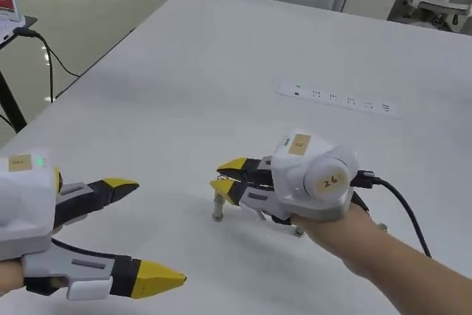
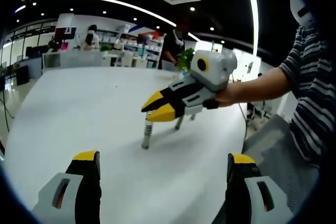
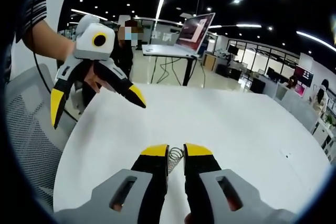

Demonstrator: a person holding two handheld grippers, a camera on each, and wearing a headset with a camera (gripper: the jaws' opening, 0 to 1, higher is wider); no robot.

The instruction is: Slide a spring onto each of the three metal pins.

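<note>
Above pin [image 1: 218, 209], right tool [image 3: 176, 151] clamping spring [image 3: 176, 157]

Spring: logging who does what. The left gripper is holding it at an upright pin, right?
No: the right gripper holds the spring at the upright pin; the right gripper view shows it between the jaws. The left gripper is open.

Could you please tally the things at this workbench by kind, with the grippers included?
grippers: 2 (left gripper, right gripper)
metal pins: 3
spring: 1, held in the right gripper's jaws
power strip: 1
Total: 7
</note>
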